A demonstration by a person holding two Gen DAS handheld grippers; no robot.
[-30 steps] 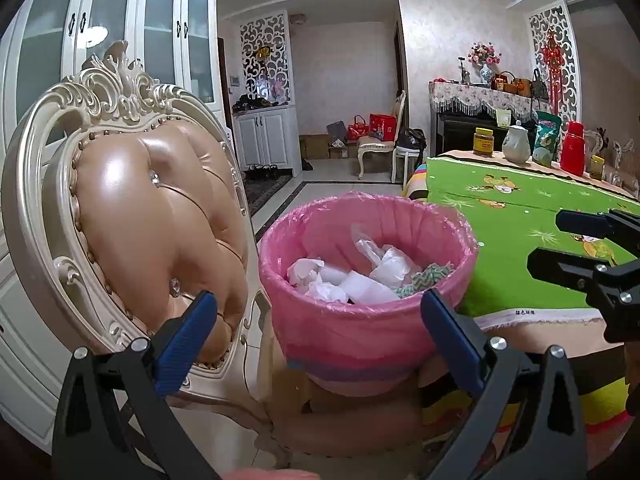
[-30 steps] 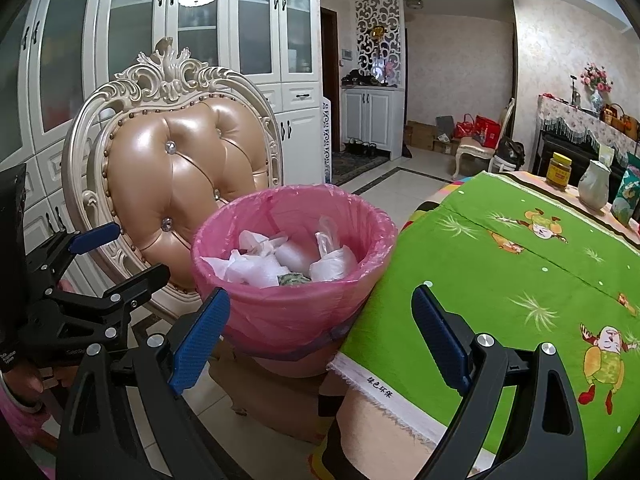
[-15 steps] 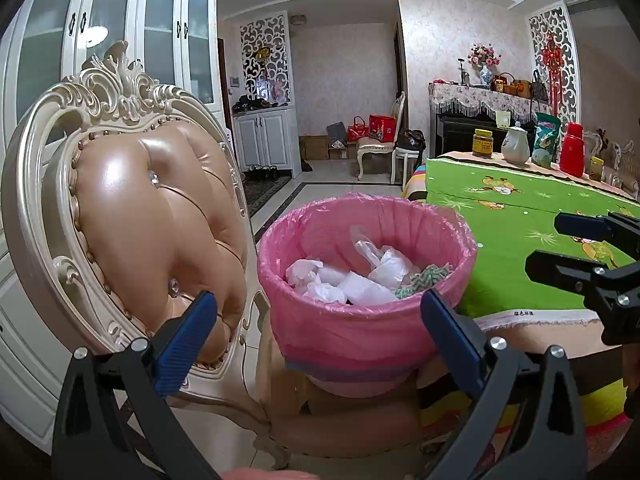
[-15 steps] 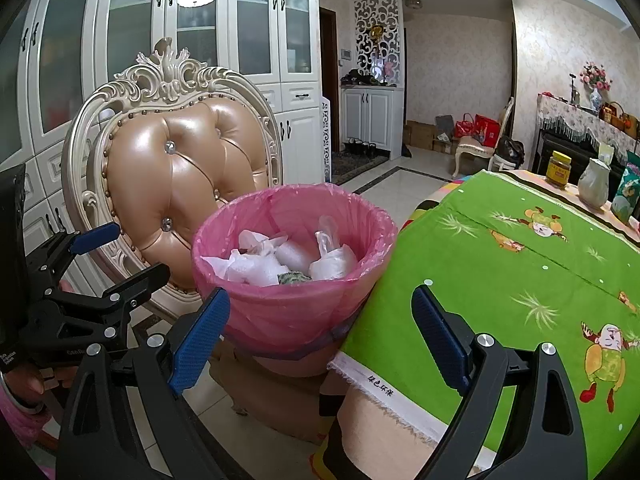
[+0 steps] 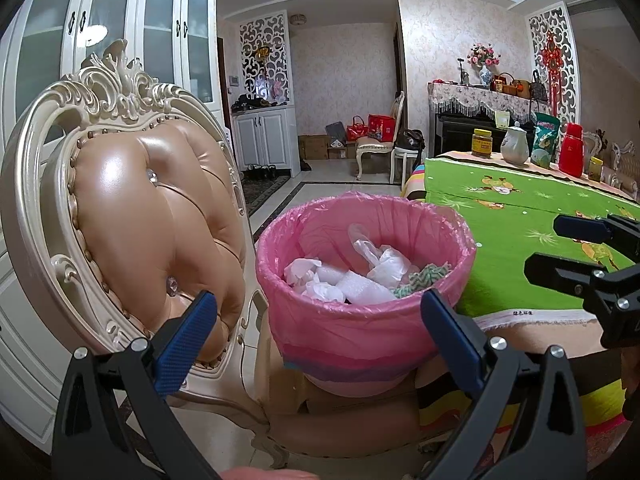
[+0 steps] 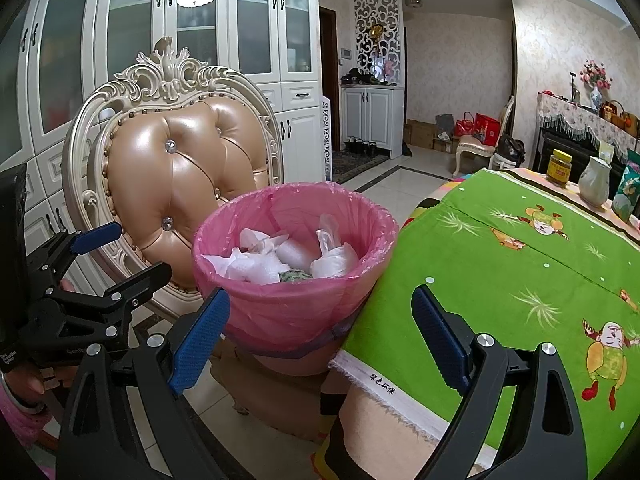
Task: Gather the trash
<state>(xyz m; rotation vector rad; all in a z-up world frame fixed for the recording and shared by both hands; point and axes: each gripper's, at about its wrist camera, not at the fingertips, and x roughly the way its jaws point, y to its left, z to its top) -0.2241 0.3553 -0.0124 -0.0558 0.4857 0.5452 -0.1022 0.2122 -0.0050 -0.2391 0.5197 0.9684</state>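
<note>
A bin with a pink liner (image 5: 360, 332) stands on a chair seat, also in the right wrist view (image 6: 288, 312). Inside lie crumpled white tissues (image 5: 312, 280), white foam pieces (image 5: 364, 290), a clear plastic bag (image 5: 384, 260) and a green patterned scrap (image 5: 420, 278). My left gripper (image 5: 320, 338) is open and empty, just in front of the bin. My right gripper (image 6: 320, 332) is open and empty, facing the bin and the table edge. Each gripper shows in the other's view, the right one (image 5: 584, 248) and the left one (image 6: 108, 256).
An ornate cream chair with a tan leather back (image 5: 132, 220) stands left of the bin. A table with a green cartoon cloth (image 6: 520, 272) is on the right, with a jar (image 5: 482, 142), a white jug (image 5: 516, 144), a green packet and a red flask (image 5: 571, 150) at its far end. White cabinets line the left wall.
</note>
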